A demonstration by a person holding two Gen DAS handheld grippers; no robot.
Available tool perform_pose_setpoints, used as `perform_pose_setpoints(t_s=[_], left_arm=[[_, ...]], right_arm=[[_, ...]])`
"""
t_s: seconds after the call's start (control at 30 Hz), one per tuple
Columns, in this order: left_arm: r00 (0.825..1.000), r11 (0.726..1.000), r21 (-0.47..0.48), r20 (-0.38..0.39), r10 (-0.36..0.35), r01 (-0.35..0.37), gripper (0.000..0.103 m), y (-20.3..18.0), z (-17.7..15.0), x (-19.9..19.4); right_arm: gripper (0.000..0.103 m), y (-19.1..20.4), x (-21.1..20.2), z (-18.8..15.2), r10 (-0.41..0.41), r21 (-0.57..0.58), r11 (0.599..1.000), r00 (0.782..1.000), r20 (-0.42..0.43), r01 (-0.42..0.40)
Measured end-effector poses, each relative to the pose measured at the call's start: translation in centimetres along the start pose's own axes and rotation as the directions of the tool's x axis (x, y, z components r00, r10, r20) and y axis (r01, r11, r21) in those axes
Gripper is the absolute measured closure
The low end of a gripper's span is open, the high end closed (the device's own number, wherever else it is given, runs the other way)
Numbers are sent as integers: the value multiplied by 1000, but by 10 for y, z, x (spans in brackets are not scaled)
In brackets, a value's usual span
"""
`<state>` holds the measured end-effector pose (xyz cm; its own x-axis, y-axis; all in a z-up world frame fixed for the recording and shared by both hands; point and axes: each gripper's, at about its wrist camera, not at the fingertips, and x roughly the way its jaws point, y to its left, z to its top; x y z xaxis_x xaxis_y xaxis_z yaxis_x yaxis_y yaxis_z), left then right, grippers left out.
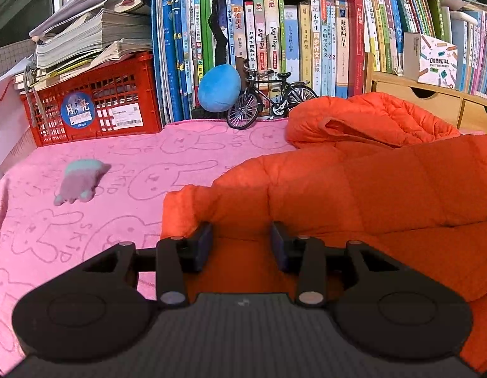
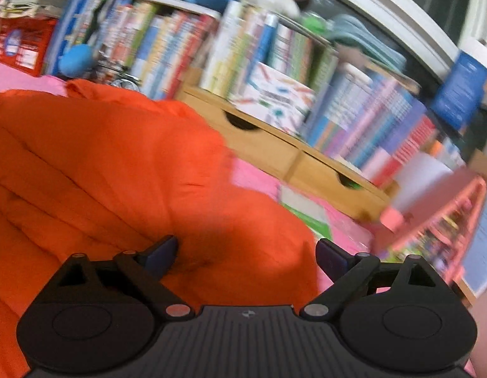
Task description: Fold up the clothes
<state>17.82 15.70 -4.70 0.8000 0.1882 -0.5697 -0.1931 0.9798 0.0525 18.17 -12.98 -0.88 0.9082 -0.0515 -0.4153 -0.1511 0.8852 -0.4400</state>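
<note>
left gripper [image 1: 241, 236]: jaws partly apart over the near edge of the orange puffer jacket [image 1: 353, 189], fabric between the pads; whether they pinched it could not be told. right gripper [image 2: 246, 249]: jaws spread wide above the jacket's folds, holding nothing. jacket lay on the pink blanket [image 1: 101, 204].

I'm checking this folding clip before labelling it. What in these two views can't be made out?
- Left wrist view: whether the left hand-held gripper pinches the orange jacket; fabric lies between the fingers, contact unclear.
- Left wrist view: the jacket's right side and near edge, cut off by the frame and gripper body.
- Right wrist view: book titles and the pink things at right, lost to motion blur.
- Right wrist view: the jacket's left part, cut off by the frame edge.
</note>
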Motion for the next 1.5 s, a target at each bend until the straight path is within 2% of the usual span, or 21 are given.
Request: perform_pose_setpoints(t_s=[0.1, 0.13, 0.23, 0.3, 0.37, 0.43, 0.5, 0.57, 0.63, 0.8, 0.9, 1.03, 1.07, 1.13, 1.2, 1.33, 1.4, 1.5], left_arm=[[1000, 1000, -9, 2, -9, 9, 63, 2, 0, 0], [1000, 1000, -8, 3, -11, 11, 62, 2, 0, -1], [1000, 1000, 0, 4, -12, 12, 62, 0, 0, -1], [1000, 1000, -5, 5, -17, 17, 62, 1, 0, -1], [1000, 999, -19, 11, -28, 29, 62, 4, 0, -1], [997, 997, -49, 43, -56, 58, 61, 9, -1, -6], [992, 991, -88, 91, -89, 97, 59, 16, -2, -13], [986, 985, -131, 141, -93, 111, 49, 24, -2, -21], [987, 985, -147, 146, -68, 89, 48, 27, 0, -21], [997, 978, -202, 73, -33, 47, 46, 35, 2, -4], [997, 977, -212, 72, -9, 24, 46, 37, 2, -3], [998, 978, -207, 66, -2, 16, 43, 37, 3, 1], [998, 979, -203, 62, 1, 12, 39, 37, 3, 2], [999, 979, -202, 52, 7, 3, 38, 37, 4, 4], [999, 978, -209, 45, 15, -5, 38, 38, 3, 4], [999, 973, -230, 30, 34, -26, 38, 42, 3, 5], [999, 972, -234, 27, 42, -35, 38, 43, 2, 5], [999, 972, -230, 26, 46, -39, 38, 42, 3, 6]], right_arm=[[10, -9, -12, -4, -36, -11, 999, 999, -14, 36], [10, -12, -19, -2, -23, 3, 1000, 1000, 2, 23], [9, -17, -39, 17, 86, 101, 990, 990, 114, -97], [7, -12, -40, 39, 189, 169, 960, 962, 199, -224], [7, 3, -27, 66, 346, 244, 883, 906, 242, -402], [11, 27, -8, 90, 451, 278, 816, 860, 240, -506], [44, 59, 10, 111, 499, 267, 804, 847, 186, -532], [49, 81, 24, 121, 499, 261, 816, 856, 131, -516], [49, 90, 34, 121, 473, 269, 837, 877, 86, -477], [49, 57, 41, 89, 360, 331, 879, 933, 7, -342], [52, 29, 37, 62, 283, 381, 890, 959, -33, -249], [52, 6, 26, 32, 267, 419, 882, 962, -61, -218], [52, 4, 24, 27, 264, 416, 884, 963, -64, -215], [52, 5, 17, 22, 254, 394, 894, 966, -59, -211], [52, 3, 12, 20, 249, 403, 890, 968, -38, -213], [47, -14, -4, 19, 253, 461, 851, 966, 63, -253], [36, -22, -12, 19, 233, 459, 852, 967, 98, -252], [35, -30, -20, 18, 214, 437, 868, 972, 100, -236]])
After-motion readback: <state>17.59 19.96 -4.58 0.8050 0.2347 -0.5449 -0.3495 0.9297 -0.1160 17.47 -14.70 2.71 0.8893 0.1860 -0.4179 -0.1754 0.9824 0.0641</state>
